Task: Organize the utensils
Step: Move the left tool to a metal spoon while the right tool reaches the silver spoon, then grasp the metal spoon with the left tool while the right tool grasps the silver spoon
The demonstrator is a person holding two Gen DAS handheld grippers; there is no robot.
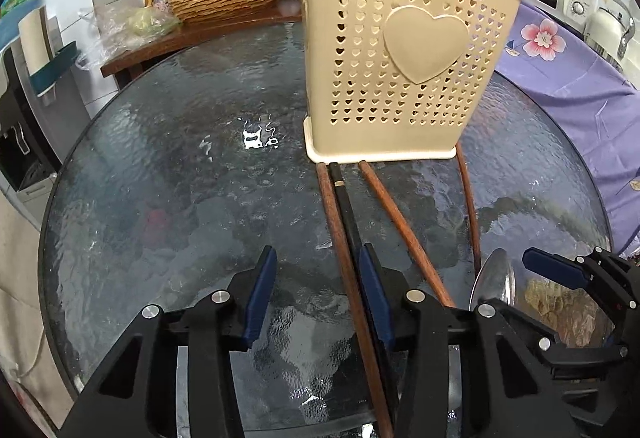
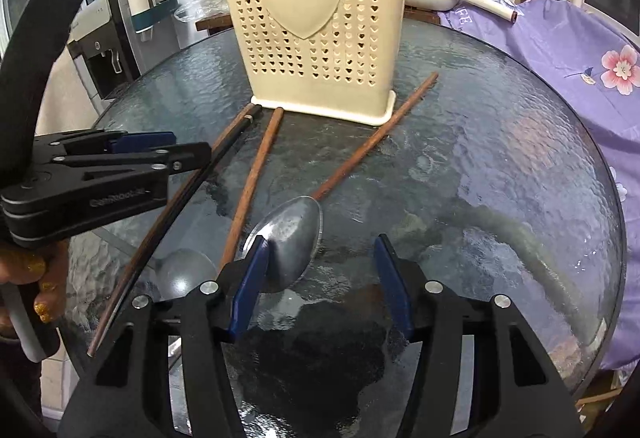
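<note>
On the round glass table [image 2: 500,141] in front of me stands a cream holder [image 2: 316,25] with heart-shaped holes, and loose utensils lie fanned out from its base toward me. My left gripper [image 1: 316,286] is open over two sticks lying side by side, a black chopstick [image 1: 346,205] and a brown chopstick [image 1: 340,258]; both run just inside its right pad, and I cannot tell whether that pad touches them. My right gripper [image 2: 320,274] is also open, holding nothing, with a metal spoon [image 2: 290,238] lying bowl up against its left pad. Two more brown chopsticks rest on the glass, one [image 2: 256,177] just left of the spoon and one [image 2: 372,141] angled past the holder's right corner. I judge the chopsticks to be light, stiff and thin, likely to roll or slide on smooth glass, so a hold near the middle, square across the stick, should keep one from swinging. The spoon looks hard and slick, and its curved bowl would slip out of flat pads; the handle, hidden below my gripper, seems the better place to grasp.
</note>
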